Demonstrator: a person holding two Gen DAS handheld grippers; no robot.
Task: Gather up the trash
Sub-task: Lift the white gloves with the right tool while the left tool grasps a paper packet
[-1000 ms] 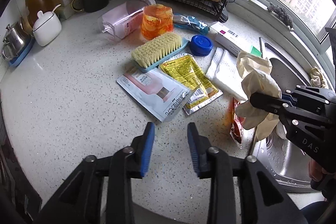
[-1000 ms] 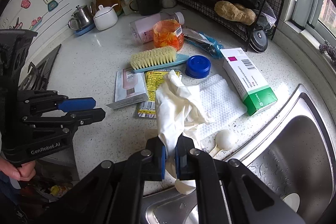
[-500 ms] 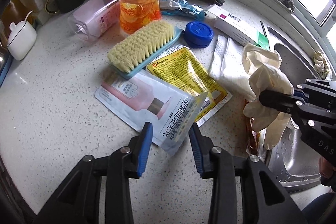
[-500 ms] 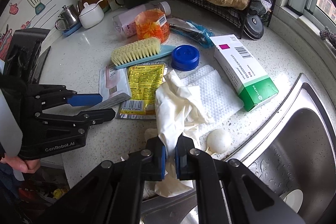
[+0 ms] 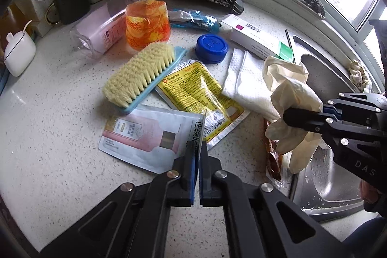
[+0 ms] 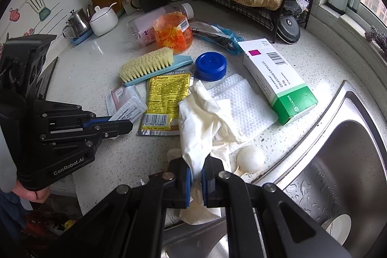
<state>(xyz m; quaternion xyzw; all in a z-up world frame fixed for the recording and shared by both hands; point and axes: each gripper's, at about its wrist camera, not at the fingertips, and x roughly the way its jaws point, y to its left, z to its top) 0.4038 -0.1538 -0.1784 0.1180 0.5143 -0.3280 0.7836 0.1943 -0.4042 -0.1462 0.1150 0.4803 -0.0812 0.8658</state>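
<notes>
Since a second ago the left gripper (image 5: 196,156) has dropped toward the counter (image 5: 48,137) and its jaws, then apart, are now pinched on the raised corner of the pink sachet (image 5: 145,137). The right gripper (image 6: 196,173) stays clamped on the crumpled cream glove (image 6: 205,117) at the sink's (image 6: 338,161) edge. Two pieces are gripped, neither binned; the yellow packet (image 5: 193,91), paper towel (image 5: 244,81) and box (image 6: 278,79) seemingly remain.
</notes>
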